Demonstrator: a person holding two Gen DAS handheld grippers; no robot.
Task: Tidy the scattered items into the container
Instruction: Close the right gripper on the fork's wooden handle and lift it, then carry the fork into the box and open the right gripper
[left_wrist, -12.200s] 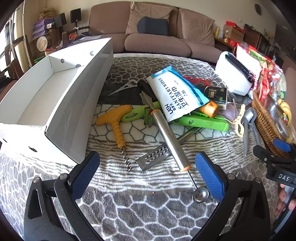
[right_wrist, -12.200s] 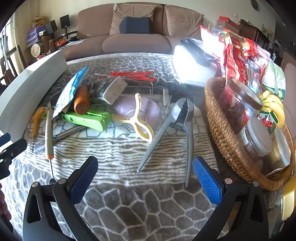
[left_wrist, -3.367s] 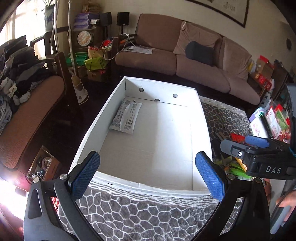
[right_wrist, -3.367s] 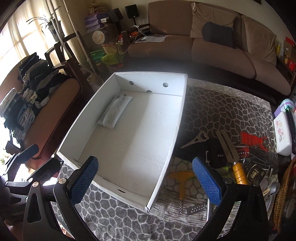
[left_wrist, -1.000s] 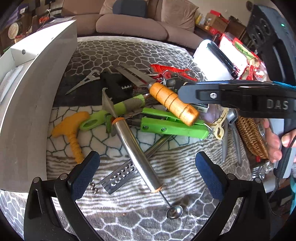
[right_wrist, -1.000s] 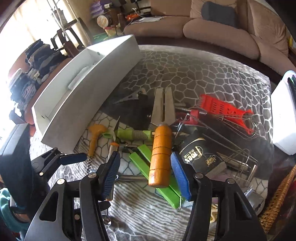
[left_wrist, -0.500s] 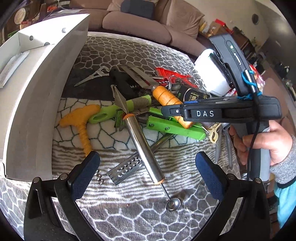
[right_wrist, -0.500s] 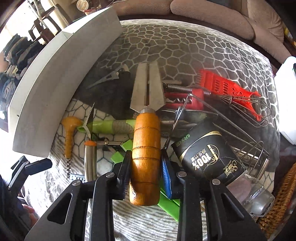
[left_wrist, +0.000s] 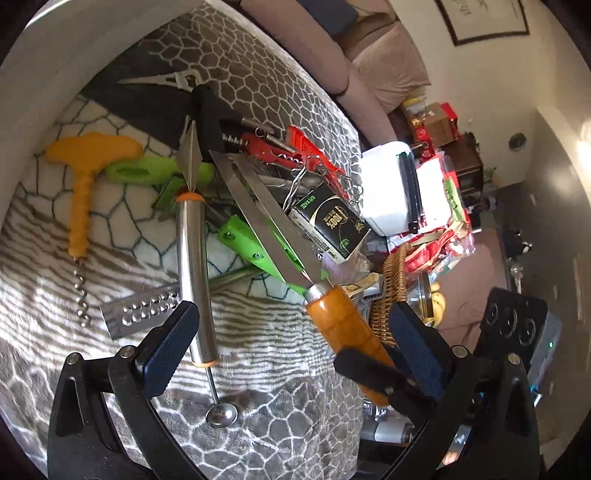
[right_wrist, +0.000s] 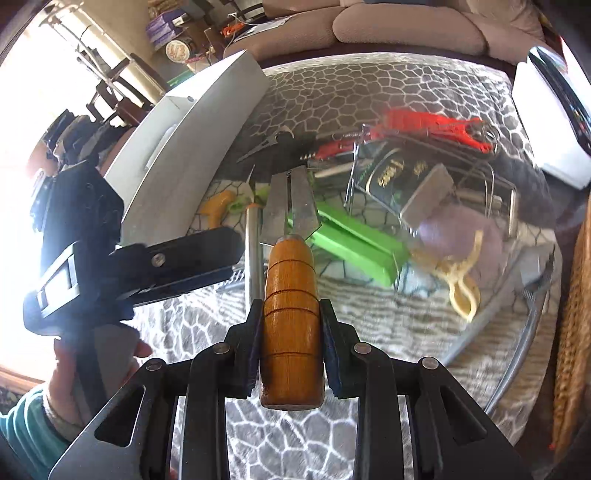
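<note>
My right gripper (right_wrist: 291, 332) is shut on the wooden handle of a two-bladed metal tool (right_wrist: 291, 295) and holds it lifted above the pile. The same tool (left_wrist: 332, 314) shows in the left wrist view, with its blades (left_wrist: 258, 206) pointing up-left. My left gripper (left_wrist: 291, 347) is open and empty, low over the blanket, beside a steel melon baller (left_wrist: 192, 273). The white box (right_wrist: 192, 144) stands at the left. A yellow corkscrew (left_wrist: 79, 206), a green tool (left_wrist: 258, 243) and a metal grater strip (left_wrist: 140, 314) lie scattered.
A black packet (left_wrist: 328, 221), a red grater (right_wrist: 432, 125), a wire whisk (left_wrist: 325, 181), a yellow peeler (right_wrist: 461, 284) and a metal press (right_wrist: 532, 295) lie in the pile. A wicker basket (left_wrist: 391, 291) stands at the right. A white appliance (left_wrist: 388, 192) sits behind.
My right gripper has closed on the wooden-handled tool and lifted it off the pile toward me. My left gripper has tilted and dropped nearer the steel melon baller.
</note>
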